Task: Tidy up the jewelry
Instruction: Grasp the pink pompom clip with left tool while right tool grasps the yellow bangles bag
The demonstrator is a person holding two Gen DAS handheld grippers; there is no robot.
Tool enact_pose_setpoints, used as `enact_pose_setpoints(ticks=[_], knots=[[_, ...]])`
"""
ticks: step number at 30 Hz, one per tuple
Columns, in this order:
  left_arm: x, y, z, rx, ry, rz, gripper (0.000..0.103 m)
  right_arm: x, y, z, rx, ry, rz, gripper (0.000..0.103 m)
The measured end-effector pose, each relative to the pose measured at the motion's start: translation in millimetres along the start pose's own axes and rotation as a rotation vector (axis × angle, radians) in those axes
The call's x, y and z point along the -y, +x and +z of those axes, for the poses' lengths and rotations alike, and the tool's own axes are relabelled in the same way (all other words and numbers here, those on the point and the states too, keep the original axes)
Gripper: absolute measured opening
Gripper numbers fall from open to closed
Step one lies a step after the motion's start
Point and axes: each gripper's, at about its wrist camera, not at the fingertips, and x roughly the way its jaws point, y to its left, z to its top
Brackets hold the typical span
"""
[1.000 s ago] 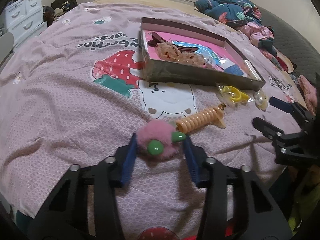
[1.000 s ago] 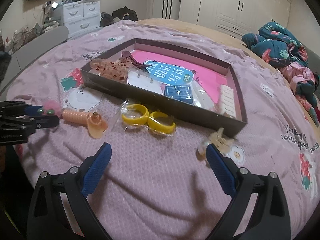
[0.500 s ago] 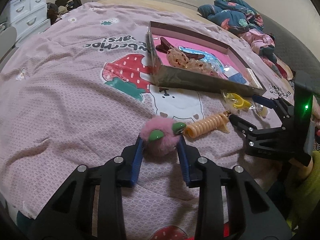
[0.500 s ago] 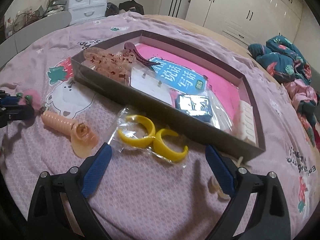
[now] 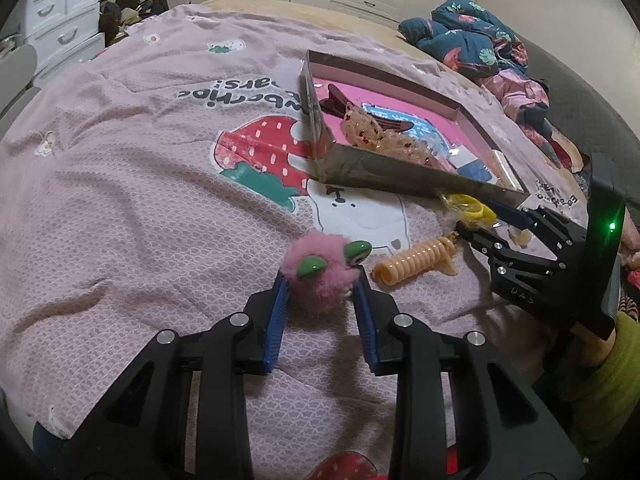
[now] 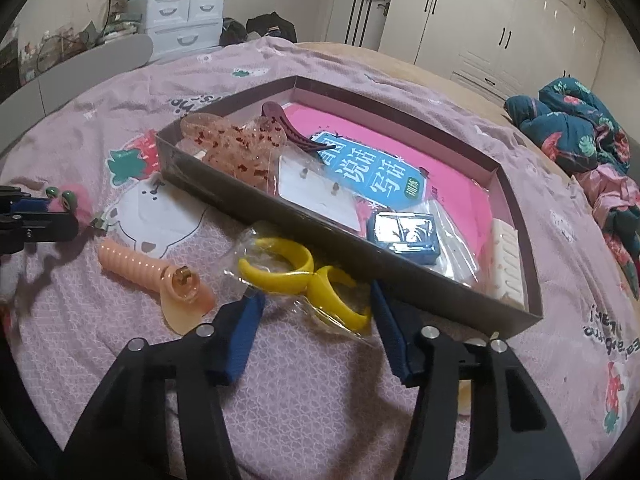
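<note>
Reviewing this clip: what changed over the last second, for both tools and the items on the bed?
The left tool closed in on the pink pom-pom until its fingers pressed it. The right tool moved forward and narrowed, and now straddles the bagged yellow rings, though a grip is not evident. The orange coil and the box with its contents stayed put.

pink strawberry-print bedspread [image 5: 140,208] under shallow box [image 6: 360,248], coil hair tie [image 6: 132,264], bagged yellow rings [image 6: 296,272]
</note>
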Motion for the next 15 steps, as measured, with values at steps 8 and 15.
enact_pose_setpoints(ticks=[8,15], knots=[[12.1,-13.3,1.6,0.021,0.019,-0.018,0.023,9.0,-26.0,-8.4,0.023,0.057,0.055,0.045],[31.4,-23.3,4.7,0.037,0.053,-0.051,0.023,15.8,-52.6,-19.0,0.032,0.114,0.104,0.044]])
